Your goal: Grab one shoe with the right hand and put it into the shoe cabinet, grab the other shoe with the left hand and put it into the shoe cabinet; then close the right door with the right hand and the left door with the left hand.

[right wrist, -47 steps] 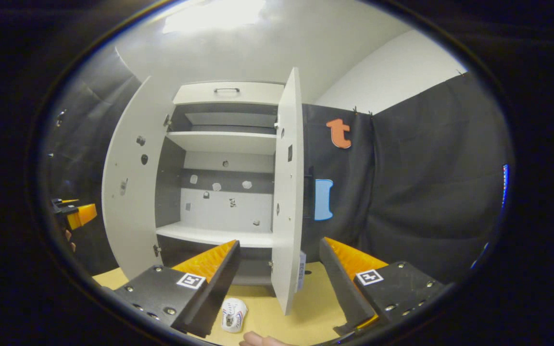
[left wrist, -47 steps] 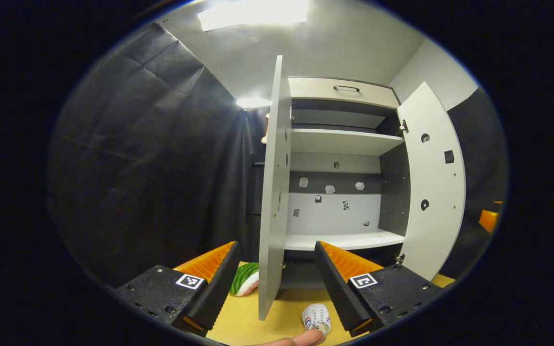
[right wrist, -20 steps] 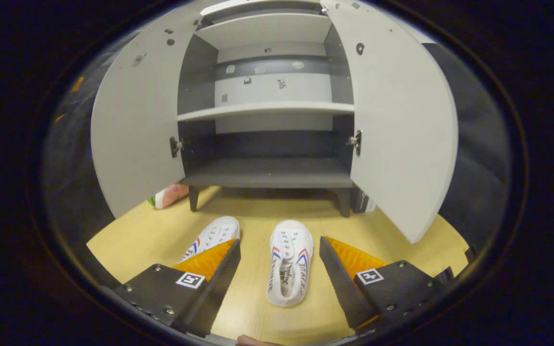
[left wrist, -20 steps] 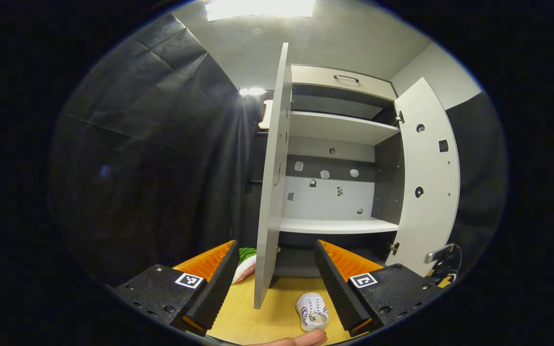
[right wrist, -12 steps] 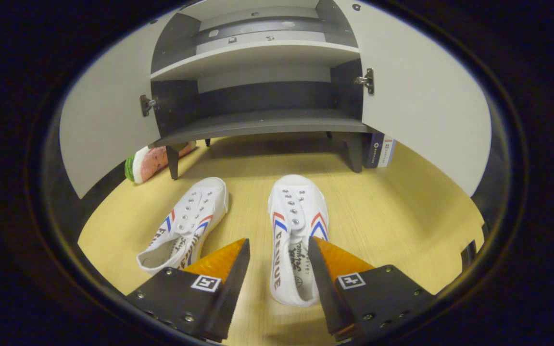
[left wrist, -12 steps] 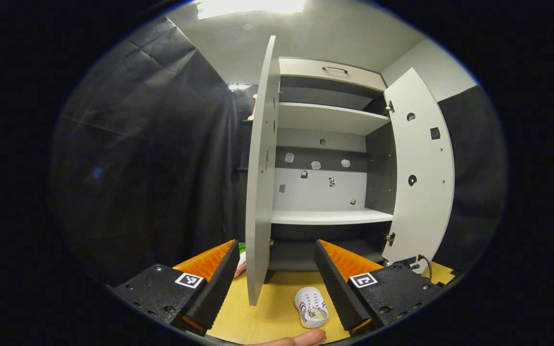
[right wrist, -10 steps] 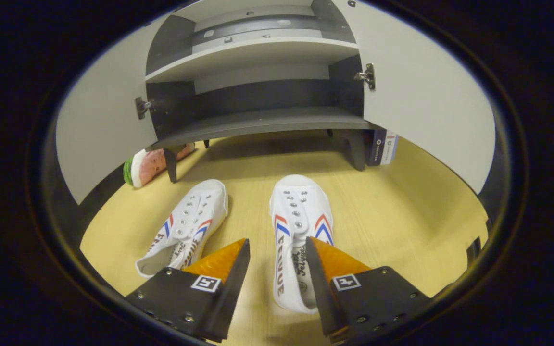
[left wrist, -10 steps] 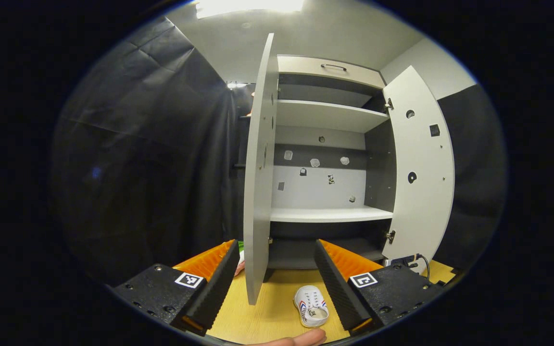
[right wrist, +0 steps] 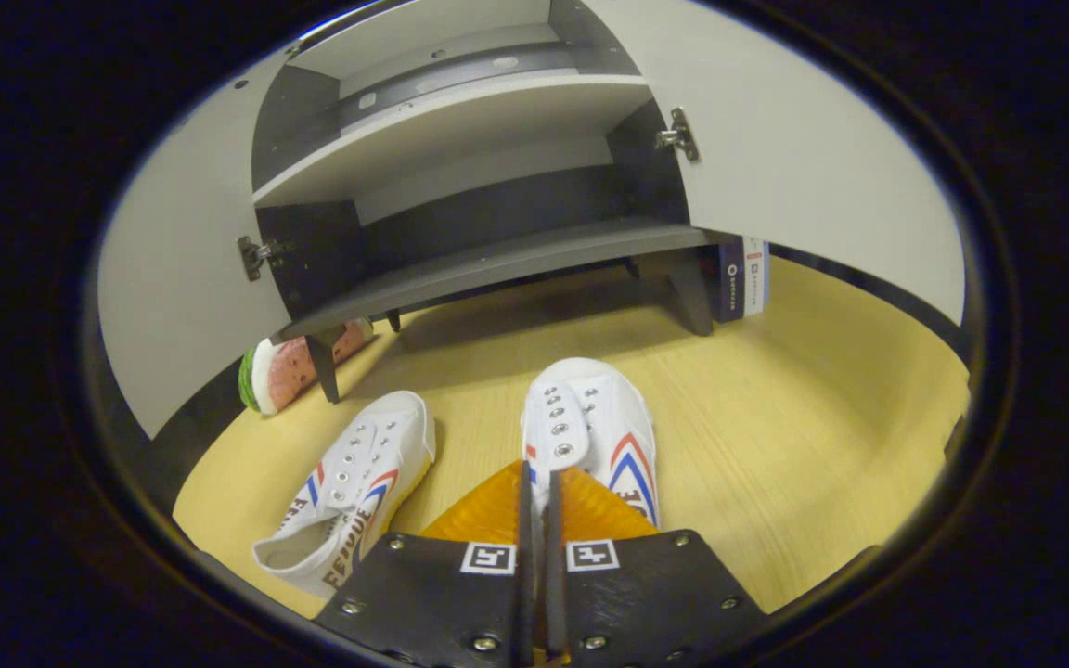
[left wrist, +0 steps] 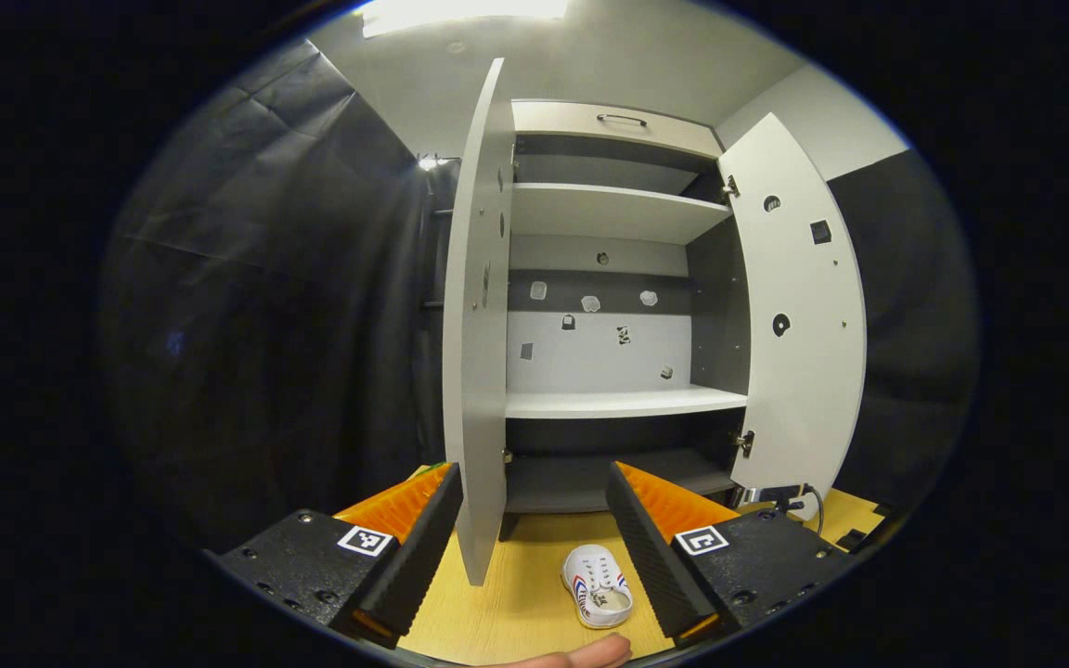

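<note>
Two white shoes with red and blue stripes lie on the wooden floor before the shoe cabinet [right wrist: 497, 264]. In the right gripper view, my right gripper [right wrist: 534, 478] is shut on the right-hand shoe [right wrist: 599, 417], its orange fingers pinching the edge by the eyelets. The other shoe [right wrist: 358, 478] lies free to its left. In the left gripper view, my left gripper [left wrist: 530, 520] is open and held above the floor, with one white shoe [left wrist: 598, 586] between its fingers, far below. The left door [left wrist: 474, 371] and right door [left wrist: 804, 353] of the cabinet [left wrist: 618, 401] stand open.
A watermelon-slice toy [right wrist: 284, 366] lies by the cabinet's front left leg. A blue and white box [right wrist: 743, 278] stands beside the right leg. The dark bottom shelf holds nothing. A fingertip [left wrist: 581, 654] shows at the lower edge of the left gripper view.
My right gripper came down over the right-hand shoe and shut on it. My left gripper stayed open and drifted slightly, so the cabinet sits further left in its view.
</note>
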Demonstrator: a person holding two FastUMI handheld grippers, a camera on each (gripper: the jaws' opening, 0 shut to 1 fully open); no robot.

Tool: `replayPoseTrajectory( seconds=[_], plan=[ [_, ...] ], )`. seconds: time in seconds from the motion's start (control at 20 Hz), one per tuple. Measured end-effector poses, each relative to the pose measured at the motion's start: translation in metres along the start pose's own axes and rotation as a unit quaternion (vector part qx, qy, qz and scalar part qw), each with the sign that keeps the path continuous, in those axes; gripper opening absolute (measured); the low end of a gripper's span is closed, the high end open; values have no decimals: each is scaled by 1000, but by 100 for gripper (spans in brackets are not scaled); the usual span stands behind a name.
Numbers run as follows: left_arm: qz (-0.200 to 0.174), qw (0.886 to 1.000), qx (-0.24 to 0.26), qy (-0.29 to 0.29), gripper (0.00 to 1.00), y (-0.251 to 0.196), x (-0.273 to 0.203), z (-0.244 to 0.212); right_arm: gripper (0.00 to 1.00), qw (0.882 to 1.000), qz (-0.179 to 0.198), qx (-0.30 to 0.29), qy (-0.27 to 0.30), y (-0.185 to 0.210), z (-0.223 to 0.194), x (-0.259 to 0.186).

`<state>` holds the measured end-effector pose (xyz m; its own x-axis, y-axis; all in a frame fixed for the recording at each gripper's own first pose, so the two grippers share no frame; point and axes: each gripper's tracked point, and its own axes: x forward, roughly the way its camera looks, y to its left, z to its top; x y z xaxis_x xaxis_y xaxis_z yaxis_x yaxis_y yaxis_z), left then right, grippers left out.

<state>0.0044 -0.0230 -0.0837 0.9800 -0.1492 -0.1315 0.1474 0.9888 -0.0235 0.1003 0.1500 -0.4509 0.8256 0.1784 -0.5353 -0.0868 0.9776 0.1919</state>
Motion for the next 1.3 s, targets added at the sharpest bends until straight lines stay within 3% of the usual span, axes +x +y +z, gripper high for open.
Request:
replayPoseTrajectory(
  seconds=[0.05,0.1,0.15,0.25,0.45,0.65,1.1,1.3],
  plan=[
    [-2,1000,-1,-1,95,-1,0,0,2,1000,3,0,-3,1,0,-3],
    [-5,1000,-4,-1,95,-2,0,-1,6,1000,8,-4,-5,1,3,1],
    [-7,1000,-6,-1,95,-4,1,-2,0,1000,14,-11,3,5,-6,3],
    [-8,1000,-10,0,95,-4,2,-3,1,1000,11,-15,5,8,-5,5],
    [-8,1000,-8,-1,95,-2,3,-7,1,998,2,-33,-50,3,20,-12],
    [-16,1000,-18,5,95,-2,7,-14,0,995,33,-7,-92,16,55,-37],
    [-22,1000,-11,9,95,-4,24,-19,0,982,58,-41,-178,46,157,-88],
    [-34,999,8,6,95,-16,33,-14,0,968,62,-58,-236,59,224,-111]
  ],
)
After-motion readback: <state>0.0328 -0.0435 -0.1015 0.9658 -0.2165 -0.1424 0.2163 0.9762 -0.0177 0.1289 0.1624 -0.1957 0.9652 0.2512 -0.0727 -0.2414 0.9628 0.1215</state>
